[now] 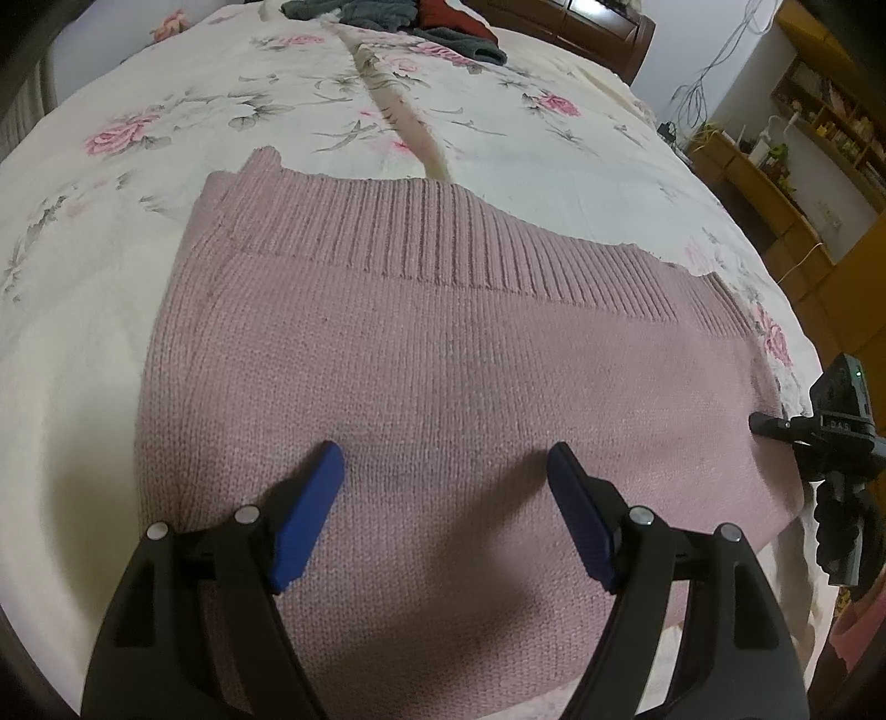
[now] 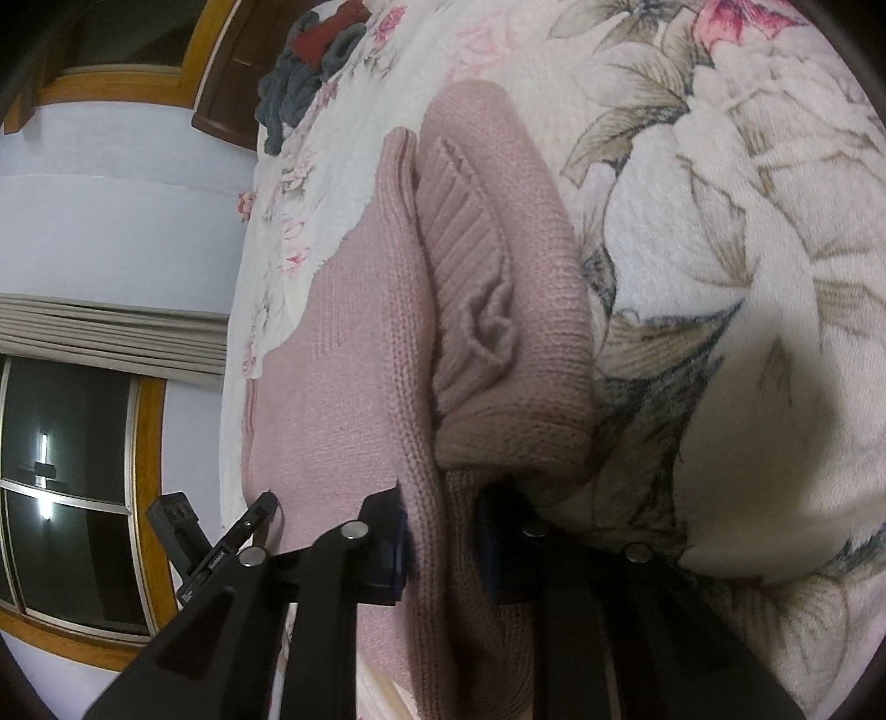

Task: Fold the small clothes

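A pink knitted sweater [image 1: 432,354] lies flat on the flowered bedspread [image 1: 166,155], its ribbed hem toward the far side. My left gripper [image 1: 446,471] hovers over the sweater's near part, blue fingers wide open with nothing between them. In the right wrist view the same pink sweater [image 2: 360,343] shows a layered edge with a ribbed cuff tucked in the fold. My right gripper [image 2: 443,531] is shut on the sweater's knit edge, its blue pads mostly hidden by the fabric. The right gripper's body appears at the right edge of the left wrist view, beside the sweater.
A pile of dark grey and red clothes [image 1: 398,22] lies at the far end of the bed by the wooden headboard [image 1: 581,27]. Wooden shelves [image 1: 819,127] stand to the right. A window [image 2: 66,487] and wall show in the right wrist view.
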The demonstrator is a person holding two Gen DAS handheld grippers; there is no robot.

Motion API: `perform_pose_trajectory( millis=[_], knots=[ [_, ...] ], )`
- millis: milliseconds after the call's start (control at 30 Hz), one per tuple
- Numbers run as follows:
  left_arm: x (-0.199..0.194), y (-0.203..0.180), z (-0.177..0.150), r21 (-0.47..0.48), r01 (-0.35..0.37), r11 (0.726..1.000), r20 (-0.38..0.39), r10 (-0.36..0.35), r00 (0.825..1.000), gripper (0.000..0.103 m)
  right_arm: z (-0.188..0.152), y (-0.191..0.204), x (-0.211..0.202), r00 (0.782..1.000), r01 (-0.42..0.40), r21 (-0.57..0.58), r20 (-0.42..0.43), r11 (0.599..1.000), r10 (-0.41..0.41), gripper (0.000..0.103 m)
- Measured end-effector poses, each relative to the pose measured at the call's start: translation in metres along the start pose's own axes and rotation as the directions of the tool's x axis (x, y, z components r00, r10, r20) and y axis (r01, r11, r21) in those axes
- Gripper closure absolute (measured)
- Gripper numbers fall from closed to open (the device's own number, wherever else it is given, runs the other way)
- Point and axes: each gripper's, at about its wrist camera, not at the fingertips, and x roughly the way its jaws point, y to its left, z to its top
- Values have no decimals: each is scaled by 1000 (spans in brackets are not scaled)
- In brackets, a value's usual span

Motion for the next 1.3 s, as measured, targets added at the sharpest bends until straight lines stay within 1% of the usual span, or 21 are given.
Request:
perform_pose_trajectory(
  millis=[133, 233, 267, 367, 400, 467, 500, 567, 600, 633, 700, 733, 800, 867, 967, 1100, 1167, 1233, 1300],
  knots=[
    [-4, 3, 1, -22, 18, 1000, -8, -18, 1000, 27, 1, 5, -1, 1000, 16, 14, -1, 1000, -16, 84],
    [-13, 8, 2, -63, 24, 998, -20, -25, 999, 27, 4, 20, -5, 1000, 31, 12, 6, 999, -31, 85],
    [-17, 10, 2, -76, 26, 997, -17, -27, 999, 27, 6, 30, -7, 999, 40, 1, 8, 999, -40, 86],
    [-32, 17, 0, -104, 43, 994, 5, -42, 999, 27, 12, 70, -7, 993, 121, -80, 8, 989, -121, 86],
    [-36, 20, 0, -112, 47, 993, 11, -46, 999, 27, 14, 92, -5, 988, 153, -128, 12, 980, -152, 87],
    [-44, 28, -1, -134, 54, 989, 22, -51, 998, 27, 15, 123, 1, 983, 185, -197, 20, 963, -185, 87],
    [-48, 31, -2, -143, 57, 988, 28, -54, 998, 27, 15, 140, 5, 979, 205, -236, 24, 950, -205, 87],
    [-55, 38, -3, -160, 62, 985, 40, -56, 998, 27, 10, 183, 20, 965, 256, -340, 39, 905, -258, 87],
    [-58, 42, -3, -170, 64, 983, 46, -57, 997, 27, 7, 196, 26, 961, 270, -373, 45, 888, -273, 87],
    [-61, 47, -3, -180, 70, 981, 53, -61, 997, 27, 1, 219, 38, 953, 290, -433, 52, 853, -298, 87],
    [-68, 55, -3, -202, 80, 976, 70, -67, 995, 27, -9, 243, 54, 945, 305, -500, 55, 810, -322, 87],
    [-71, 59, -2, -211, 83, 974, 77, -69, 995, 27, -18, 257, 66, 940, 309, -544, 53, 780, -336, 87],
    [-76, 67, -2, -243, 83, 967, 88, -63, 994, 27, -32, 277, 89, 932, 313, -596, 43, 739, -360, 87],
    [-82, 73, -1, -261, 91, 961, 101, -67, 993, 27, -42, 288, 109, 927, 306, -622, 23, 721, -374, 87],
    [-87, 78, 0, -277, 110, 955, 115, -81, 990, 27, -55, 291, 139, 921, 285, -635, -25, 718, -388, 87],
    [-88, 78, 1, -285, 142, 948, 125, -110, 986, 27, -68, 284, 168, 910, 290, -629, -53, 721, -412, 85],
    [-87, 76, 2, -294, 174, 940, 129, -141, 982, 27, -67, 279, 174, 916, 265, -608, -83, 748, -392, 79],
    [-83, 74, 4, -308, 208, 928, 131, -176, 976, 27, -66, 269, 176, 931, 186, -563, -161, 806, -327, 62],
    [-78, 71, 5, -326, 241, 914, 133, -209, 969, 27, -66, 261, 173, 938, 104, -514, -233, 851, -256, 60]
  ],
)
